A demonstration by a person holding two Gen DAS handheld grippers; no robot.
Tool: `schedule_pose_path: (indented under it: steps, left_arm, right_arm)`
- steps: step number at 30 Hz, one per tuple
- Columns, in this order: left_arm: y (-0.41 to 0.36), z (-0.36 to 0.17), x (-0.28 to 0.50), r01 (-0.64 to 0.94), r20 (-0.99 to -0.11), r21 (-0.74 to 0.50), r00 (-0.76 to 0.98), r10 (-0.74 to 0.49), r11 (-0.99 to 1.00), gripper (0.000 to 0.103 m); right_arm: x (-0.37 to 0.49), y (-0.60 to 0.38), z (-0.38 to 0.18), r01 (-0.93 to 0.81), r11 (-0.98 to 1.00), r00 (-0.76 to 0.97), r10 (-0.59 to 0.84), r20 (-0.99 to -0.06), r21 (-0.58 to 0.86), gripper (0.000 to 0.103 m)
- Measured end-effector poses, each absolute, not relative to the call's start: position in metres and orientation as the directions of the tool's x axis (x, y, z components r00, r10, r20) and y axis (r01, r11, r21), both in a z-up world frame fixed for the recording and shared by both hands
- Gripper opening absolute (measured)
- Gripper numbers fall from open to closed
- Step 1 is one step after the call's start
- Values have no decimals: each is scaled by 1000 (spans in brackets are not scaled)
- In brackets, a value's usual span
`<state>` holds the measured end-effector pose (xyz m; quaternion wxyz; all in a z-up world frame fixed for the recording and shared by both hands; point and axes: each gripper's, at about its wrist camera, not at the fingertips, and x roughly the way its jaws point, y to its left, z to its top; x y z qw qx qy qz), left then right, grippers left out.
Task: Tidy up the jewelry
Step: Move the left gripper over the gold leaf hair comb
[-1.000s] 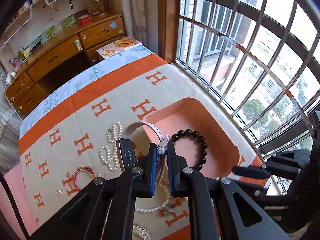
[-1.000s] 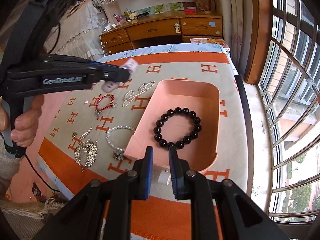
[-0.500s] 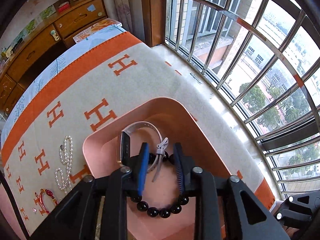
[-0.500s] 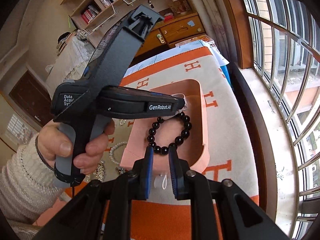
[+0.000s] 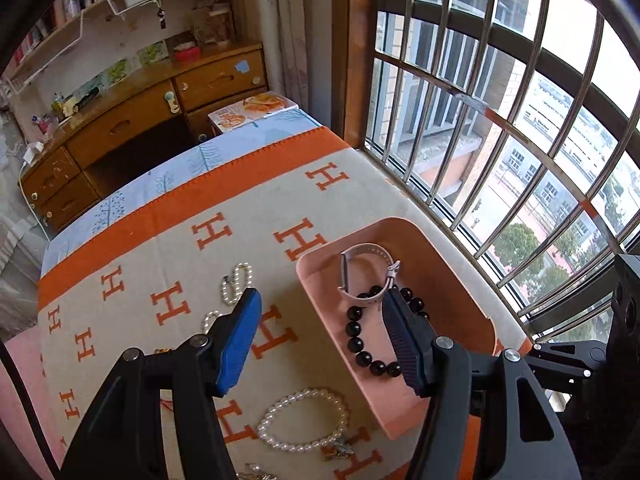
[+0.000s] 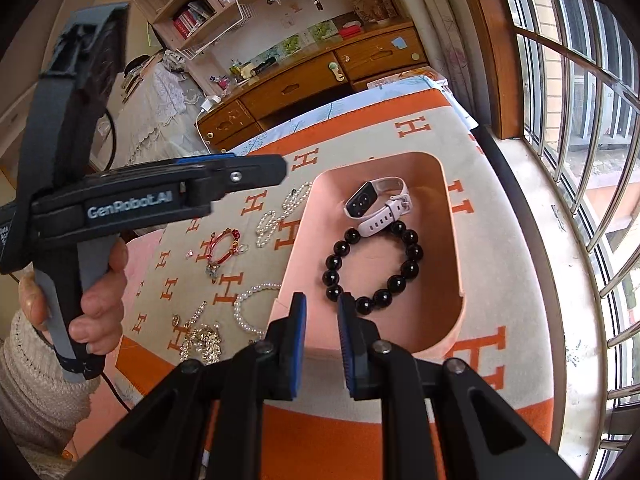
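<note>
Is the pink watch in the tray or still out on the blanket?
In: the watch lies inside the tray, touching the black bracelet.

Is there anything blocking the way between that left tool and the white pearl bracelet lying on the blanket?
Nothing visible does. The pearl bracelet lies in the open on the blanket, just outside the pink tray. The left tool, its jaws opening with nothing between them, hangs above it.
</note>
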<state>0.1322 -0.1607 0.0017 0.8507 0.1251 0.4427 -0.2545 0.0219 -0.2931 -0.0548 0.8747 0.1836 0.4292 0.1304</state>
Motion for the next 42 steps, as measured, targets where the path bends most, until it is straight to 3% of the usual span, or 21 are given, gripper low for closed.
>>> schedule_pose_path:
  steps: [5,12,14,16,21,35,40,42]
  left_arm:
    - [-101,3,124,463,-813,-65,489,-316,884,61]
    - [-34,-19,95,348,-851,-23,486,-201,937,61]
    - [-20,-27,82,326,-853,-26,485,-190,945,66]
    - [-9,-35,68,296,-851,-14,497,-167,955,80]
    - [4,-57,41,268,-853,12,505,-130,963,80]
    - [5,-106,29,238,-903,-98,387,-187,966,80]
    - [6,-115,36,203,-915,-136,348,-201,970,60]
    - [4,-114,36,201,-915,-122,356,-189,972,57]
  right_arm:
    - [24,-278,-53,-91,897,596,396,-698,432,16]
    - [25,-247,-51,-152,895,568,426,-704,419,16]
    - [24,-239,-52,-172,893,557,436,-707,416,16]
    - [22,-230,-54,-194,886,543,454,-707,421,16]
    - [18,-208,-65,-233,875,496,482,-722,424,16]
    - [-7,-179,-89,-291,909,475,409,-779,300,16]
    - [-6,-187,-92,-270,906,480,421,-770,327,16]
    - [-5,-189,-94,-262,903,479,428,-767,340,16]
